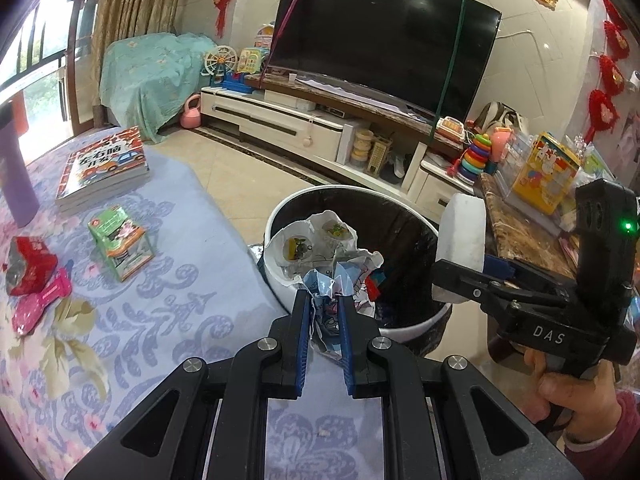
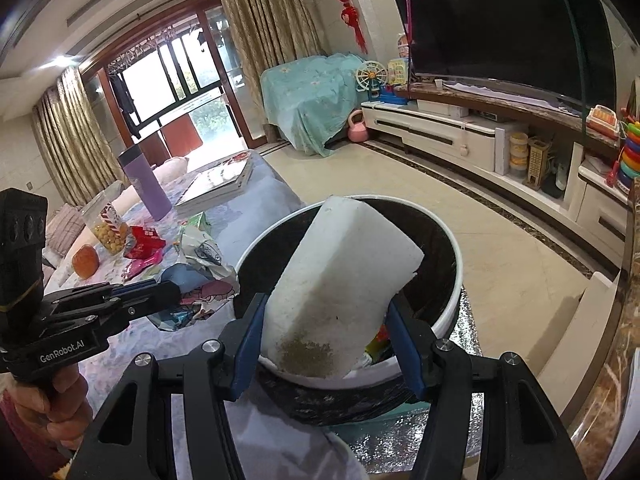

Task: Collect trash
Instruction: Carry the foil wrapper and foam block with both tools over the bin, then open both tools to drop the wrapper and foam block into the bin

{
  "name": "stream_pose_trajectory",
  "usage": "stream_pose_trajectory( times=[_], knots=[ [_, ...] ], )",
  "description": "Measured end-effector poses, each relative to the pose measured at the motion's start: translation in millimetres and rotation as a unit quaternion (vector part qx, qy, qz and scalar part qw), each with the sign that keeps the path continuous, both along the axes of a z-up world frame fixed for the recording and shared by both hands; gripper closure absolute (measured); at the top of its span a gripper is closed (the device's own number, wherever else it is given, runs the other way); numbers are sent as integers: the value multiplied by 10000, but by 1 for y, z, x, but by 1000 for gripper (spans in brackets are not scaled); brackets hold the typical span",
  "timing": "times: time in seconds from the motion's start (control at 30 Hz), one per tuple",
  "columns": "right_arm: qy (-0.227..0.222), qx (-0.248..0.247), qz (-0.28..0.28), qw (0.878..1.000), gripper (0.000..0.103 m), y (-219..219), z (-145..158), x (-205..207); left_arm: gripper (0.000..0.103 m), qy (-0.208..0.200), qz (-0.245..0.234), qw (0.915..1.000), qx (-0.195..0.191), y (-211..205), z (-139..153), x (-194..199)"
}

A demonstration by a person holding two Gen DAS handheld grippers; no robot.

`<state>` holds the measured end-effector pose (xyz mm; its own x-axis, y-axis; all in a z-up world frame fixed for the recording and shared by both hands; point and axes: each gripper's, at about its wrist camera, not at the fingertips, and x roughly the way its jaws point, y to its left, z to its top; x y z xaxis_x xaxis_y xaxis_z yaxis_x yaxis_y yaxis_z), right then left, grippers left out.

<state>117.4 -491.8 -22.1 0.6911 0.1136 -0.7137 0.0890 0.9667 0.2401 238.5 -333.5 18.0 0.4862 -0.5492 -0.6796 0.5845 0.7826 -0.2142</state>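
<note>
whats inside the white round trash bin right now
Inside the white round trash bin with its black liner, crumpled printed paper and colourful scraps show. The white foam block and held crumpled wrapper hide the bottom.

A large dark television [image 1: 384, 40] stood on a long white media cabinet [image 1: 288, 124] against a pale tiled wall [image 1: 532, 60] hung with red ornaments [image 1: 610, 76]. The floor [image 2: 460, 216] was glossy beige tile. Gold curtains [image 2: 272, 28] framed a wood-trimmed glass door [image 2: 176, 88] letting in daylight, beside furniture under a teal cover [image 2: 316, 96].
</note>
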Motion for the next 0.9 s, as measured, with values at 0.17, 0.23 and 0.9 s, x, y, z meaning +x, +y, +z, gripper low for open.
stream_pose_trajectory(
  times=[0.17,0.23,0.9],
  knots=[
    [47,-63,3,10000,44,-9,0,7,91,-1,-19,10000,13,-10,-1,9],
    [82,-97,37,9999,44,-11,-1,10,91,28,-19,10000,7,-14,-3,14],
    [439,-283,191,9984,41,-27,-14,33,90,253,-130,9996,66,-41,-15,48]
  ],
)
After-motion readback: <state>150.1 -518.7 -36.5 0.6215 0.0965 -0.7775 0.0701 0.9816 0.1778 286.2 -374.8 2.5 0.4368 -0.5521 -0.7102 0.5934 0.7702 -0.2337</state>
